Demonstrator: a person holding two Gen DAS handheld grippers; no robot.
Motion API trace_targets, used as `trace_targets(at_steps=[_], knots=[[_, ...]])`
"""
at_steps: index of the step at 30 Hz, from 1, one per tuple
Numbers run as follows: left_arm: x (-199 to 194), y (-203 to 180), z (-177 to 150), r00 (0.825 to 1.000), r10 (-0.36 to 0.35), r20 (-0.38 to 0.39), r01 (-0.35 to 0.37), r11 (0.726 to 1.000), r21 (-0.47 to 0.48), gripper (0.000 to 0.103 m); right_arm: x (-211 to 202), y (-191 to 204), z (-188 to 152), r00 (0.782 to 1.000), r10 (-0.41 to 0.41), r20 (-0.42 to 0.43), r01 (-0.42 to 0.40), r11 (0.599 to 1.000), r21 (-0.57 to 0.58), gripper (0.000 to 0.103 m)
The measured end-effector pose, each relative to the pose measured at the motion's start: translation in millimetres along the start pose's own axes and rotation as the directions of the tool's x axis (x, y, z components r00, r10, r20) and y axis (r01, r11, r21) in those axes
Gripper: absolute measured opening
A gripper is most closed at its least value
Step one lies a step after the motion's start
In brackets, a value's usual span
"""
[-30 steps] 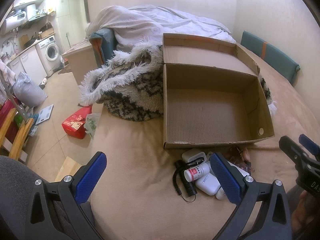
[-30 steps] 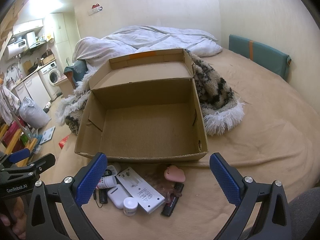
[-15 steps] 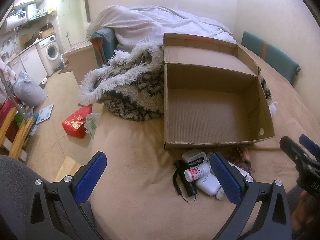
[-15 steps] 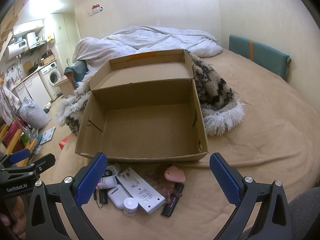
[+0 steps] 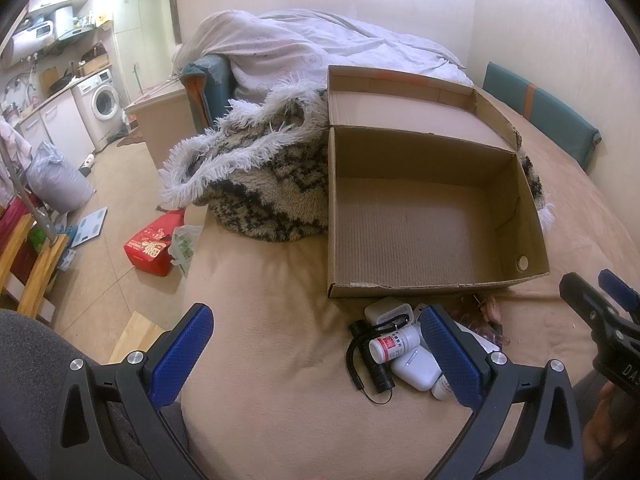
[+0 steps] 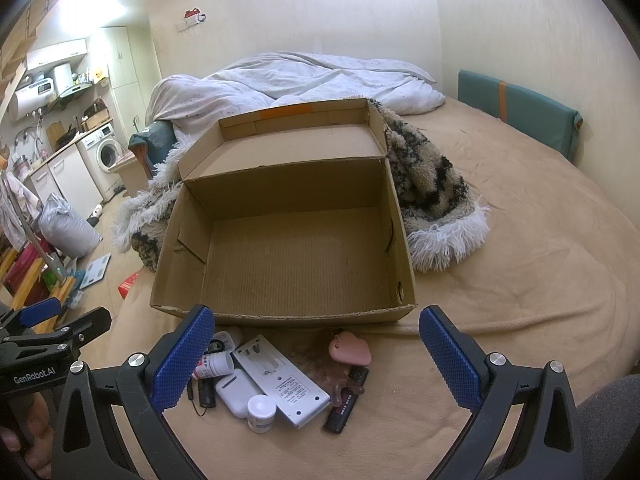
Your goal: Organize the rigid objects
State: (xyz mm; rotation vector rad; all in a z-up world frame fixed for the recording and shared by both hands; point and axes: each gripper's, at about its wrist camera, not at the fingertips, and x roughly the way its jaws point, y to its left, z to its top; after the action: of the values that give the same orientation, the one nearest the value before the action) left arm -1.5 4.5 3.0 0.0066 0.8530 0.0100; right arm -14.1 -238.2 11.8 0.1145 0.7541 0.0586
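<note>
An open brown corrugated cardboard box [image 6: 288, 256] sits on the bed, its lid folded back against a shaggy black-and-cream blanket with white fringe [image 6: 432, 196]. The box interior is bare; one near corner wall carries a round hole.

Just in front of the box's near wall lies a tight cluster of small rigid items: a white pill bottle with a red label [image 5: 394, 344] resting across a black flashlight with a wrist cord [image 5: 372, 354], a white rounded plastic case [image 6: 236, 394], a small white jar with a round lid [image 6: 261, 408], a flat white rectangular device with printed text [image 6: 284, 380], a pink heart-shaped case [image 6: 350, 350] and a black bar-shaped item with red print [image 6: 346, 402]. Several of these touch or overlap; all are outside the box.

The left gripper [image 5: 320, 354] hovers over the bed near the cluster, its blue-padded jaws spread wide and holding nothing. The right gripper [image 6: 318, 354] hovers above the same cluster, jaws likewise spread wide and empty.

The bed surface is a tan sheet [image 6: 540, 280], lightly creased. A rumpled white duvet [image 6: 300, 80] is heaped behind the box, and a teal cushion with an orange stripe [image 6: 520, 114] leans on the wall. To the left, the tiled floor holds a red bag [image 5: 154, 246], a grey sack [image 5: 56, 184] and a white washing machine [image 5: 102, 100].
</note>
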Motion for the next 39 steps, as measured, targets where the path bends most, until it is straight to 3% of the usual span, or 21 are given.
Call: trace_targets(at_steps=[39], knots=[[7.8, 6.0, -8.0, 1.0, 0.014, -0.027, -0.015, 0.999, -0.031, 0.103, 5.4, 1.7, -3.6, 1.0, -0.002, -0.021, 0.002, 1.0, -0.004, 0.103]])
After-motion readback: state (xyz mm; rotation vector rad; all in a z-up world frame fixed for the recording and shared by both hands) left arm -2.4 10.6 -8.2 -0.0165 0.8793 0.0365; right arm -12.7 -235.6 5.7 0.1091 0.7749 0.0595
